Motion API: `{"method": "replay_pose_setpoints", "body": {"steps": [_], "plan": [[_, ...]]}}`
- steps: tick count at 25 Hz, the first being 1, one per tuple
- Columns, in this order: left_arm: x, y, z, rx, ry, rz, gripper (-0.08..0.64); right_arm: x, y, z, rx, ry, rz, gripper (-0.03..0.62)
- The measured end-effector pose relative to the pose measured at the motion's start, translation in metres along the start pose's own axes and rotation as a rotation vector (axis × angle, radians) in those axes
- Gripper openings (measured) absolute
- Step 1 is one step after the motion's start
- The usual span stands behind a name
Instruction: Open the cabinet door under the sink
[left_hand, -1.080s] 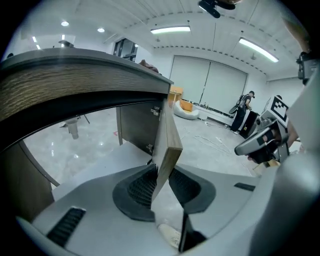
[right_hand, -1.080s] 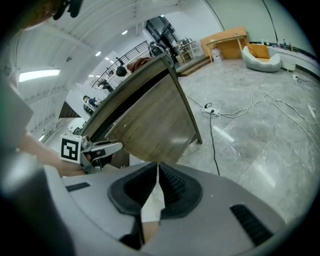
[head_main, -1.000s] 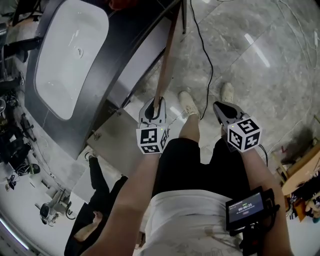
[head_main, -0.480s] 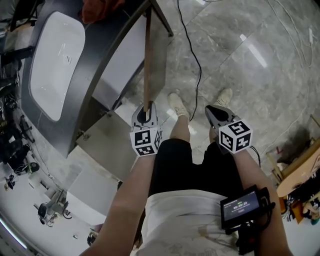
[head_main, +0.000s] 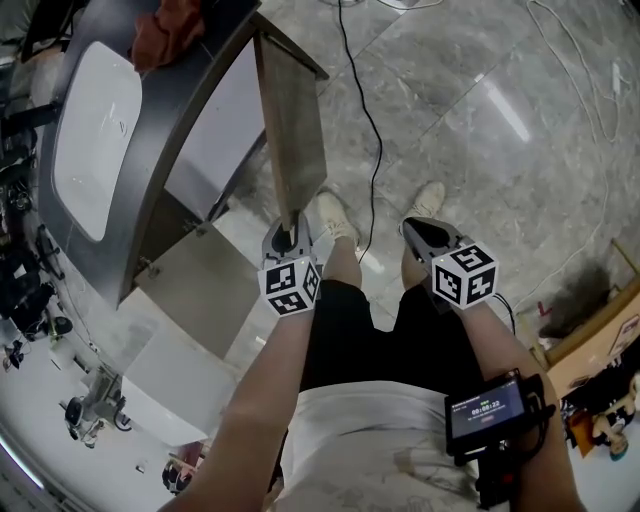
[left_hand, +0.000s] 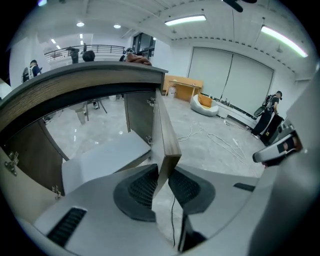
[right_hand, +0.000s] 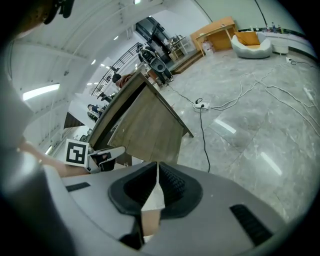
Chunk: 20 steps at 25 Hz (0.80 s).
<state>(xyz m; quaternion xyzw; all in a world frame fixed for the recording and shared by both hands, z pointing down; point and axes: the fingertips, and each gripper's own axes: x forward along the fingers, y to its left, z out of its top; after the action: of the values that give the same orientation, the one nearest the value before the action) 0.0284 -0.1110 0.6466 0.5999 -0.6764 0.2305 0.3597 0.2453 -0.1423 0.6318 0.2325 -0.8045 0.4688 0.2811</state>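
Note:
The grey counter with the white sink (head_main: 88, 130) runs along the left of the head view. Below it the wooden cabinet door (head_main: 290, 130) stands swung far out over the floor. My left gripper (head_main: 288, 238) is shut on the door's free edge (left_hand: 167, 137); in the left gripper view the board's corner sits pinched between both pads. The open cabinet (left_hand: 100, 150) shows behind it. My right gripper (head_main: 422, 232) hangs to the right over the floor, jaws shut with nothing between them (right_hand: 156, 182); its view shows the door (right_hand: 145, 125) and the left gripper (right_hand: 97, 156).
A black cable (head_main: 370, 130) runs across the marble floor past the door. A reddish cloth (head_main: 165, 30) lies on the counter. A second door and pale panels (head_main: 190, 290) stand open below the counter at left. The person's shoes (head_main: 335, 215) are beside the door; wooden furniture (head_main: 600, 330) is at far right.
The door has swung further out from the cabinet with my left gripper on its edge. Both grippers have drifted sideways together; the right one stays shut and empty.

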Motion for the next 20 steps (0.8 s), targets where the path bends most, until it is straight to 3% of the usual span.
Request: {"method": "replay_pose_setpoints", "body": {"steps": [12, 16, 20], "plan": [[0.013, -0.067, 0.001, -0.148, 0.023, 0.025, 0.083, -0.027, -0.047, 0.031, -0.005, -0.024, -0.002, 0.025], [0.021, -0.091, 0.003, -0.237, 0.033, 0.065, 0.086, -0.036, -0.065, 0.036, 0.002, -0.039, -0.017, 0.025], [0.033, -0.121, 0.01, -0.266, 0.035, 0.088, 0.089, -0.047, -0.085, 0.042, 0.021, -0.055, -0.029, 0.025]]}}
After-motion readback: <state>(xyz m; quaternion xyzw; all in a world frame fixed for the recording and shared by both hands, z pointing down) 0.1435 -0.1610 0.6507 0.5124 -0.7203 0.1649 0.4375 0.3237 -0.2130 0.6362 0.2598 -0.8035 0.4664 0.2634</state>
